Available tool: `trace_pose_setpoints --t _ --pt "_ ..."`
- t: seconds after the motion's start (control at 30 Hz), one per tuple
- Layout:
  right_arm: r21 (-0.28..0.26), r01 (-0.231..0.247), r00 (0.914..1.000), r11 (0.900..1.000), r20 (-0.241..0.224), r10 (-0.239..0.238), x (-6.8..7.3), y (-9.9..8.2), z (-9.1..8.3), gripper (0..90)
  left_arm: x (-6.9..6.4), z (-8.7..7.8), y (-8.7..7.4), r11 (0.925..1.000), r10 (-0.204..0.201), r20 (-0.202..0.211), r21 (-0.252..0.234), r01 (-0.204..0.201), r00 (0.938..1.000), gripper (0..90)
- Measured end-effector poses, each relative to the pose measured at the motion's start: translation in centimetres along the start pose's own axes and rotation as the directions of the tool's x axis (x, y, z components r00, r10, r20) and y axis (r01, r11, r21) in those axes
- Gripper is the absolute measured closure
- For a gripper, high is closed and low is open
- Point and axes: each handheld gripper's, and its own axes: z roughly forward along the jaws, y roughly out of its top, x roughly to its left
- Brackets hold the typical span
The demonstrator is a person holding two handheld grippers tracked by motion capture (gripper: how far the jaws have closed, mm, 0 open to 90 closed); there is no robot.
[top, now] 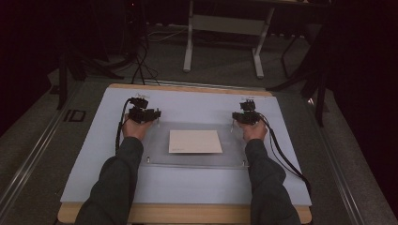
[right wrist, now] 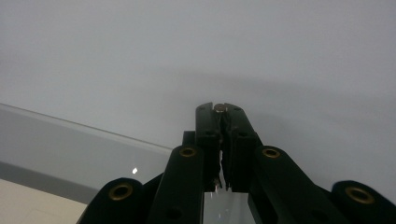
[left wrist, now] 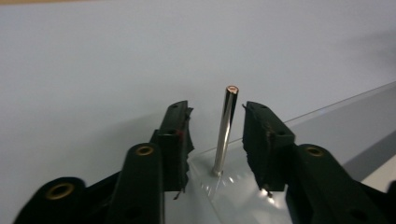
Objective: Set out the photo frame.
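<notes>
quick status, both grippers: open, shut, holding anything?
Left gripper: open, jaws astride the metal pin on the clear plate, not touching.
Right gripper: shut on a pin.

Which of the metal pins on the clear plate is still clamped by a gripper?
The far right pin, pinched in the right gripper. The far left pin stands free between the left gripper's open jaws.

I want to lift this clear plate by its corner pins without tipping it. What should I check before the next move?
1. Right hand-held gripper clamped on its metal pin: ok.
2. Left hand-held gripper clamped on its metal pin: not ok, the pads stand clear of it.
3. Left pin upright between the jaws: ok.
4. Paper sheet centred on the clear plate: ok.
5. Near-edge pins free: cannot tell.
</notes>
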Motion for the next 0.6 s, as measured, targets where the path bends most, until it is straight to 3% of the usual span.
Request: trace_pose_setpoints --t 0.07,0.1,0.17,0.3,0.37,0.4,0.53,0.57,0.6 --pt "0.006 -0.001 1.0000 1.0000 0.004 0.001 0.1 0.1 0.0 86.2 0.0 -0.3 -0.1 1.0000 0.002 0.007 -0.008 -0.002 1.0000 58.7" --pt "0.008 -0.002 1.0000 1.0000 0.004 0.001 0.1 0.1 0.0 86.2 0.0 -1.3 -0.4 0.9990 0.014 0.024 -0.042 -0.013 0.9996 58.7" --pt "0.009 0.004 1.0000 0.9999 0.003 -0.004 0.1 0.1 0.0 86.2 0.0 -2.0 -0.8 0.9983 0.035 0.025 -0.047 -0.034 0.9991 58.9" --pt "0.008 0.010 0.9999 0.9999 0.005 -0.010 0.1 0.0 -0.1 86.2 -0.1 -4.3 -2.7 0.9943 0.043 0.052 -0.100 -0.038 0.9977 63.4" --pt "0.010 0.010 0.9999 0.9999 0.005 -0.010 0.1 0.0 -0.1 86.2 -0.2 -5.6 -4.4 0.9939 0.061 0.049 -0.094 -0.056 0.9969 65.6" --pt "0.011 0.011 0.9999 0.9999 0.004 -0.011 0.1 0.0 -0.1 86.2 -0.2 -5.6 -4.4 0.9939 0.061 0.049 -0.094 -0.056 0.9969 67.5" --pt "0.013 0.010 0.9999 0.9999 0.007 -0.010 0.1 0.0 -0.1 86.2 -0.1 -7.5 -8.6 0.9964 0.045 0.048 -0.074 -0.042 0.9978 82.2" --pt "0.011 0.010 0.9999 0.9999 0.010 -0.010 0.2 0.0 -0.1 86.2 -0.3 -7.6 -9.4 0.9963 0.072 0.040 -0.050 -0.070 0.9966 86.1" --pt "0.011 0.010 0.9999 0.9999 0.010 -0.010 0.2 0.0 -0.1 86.2 -0.3 -7.6 -9.4 0.9963 0.072 0.040 -0.050 -0.070 0.9966 88.9"
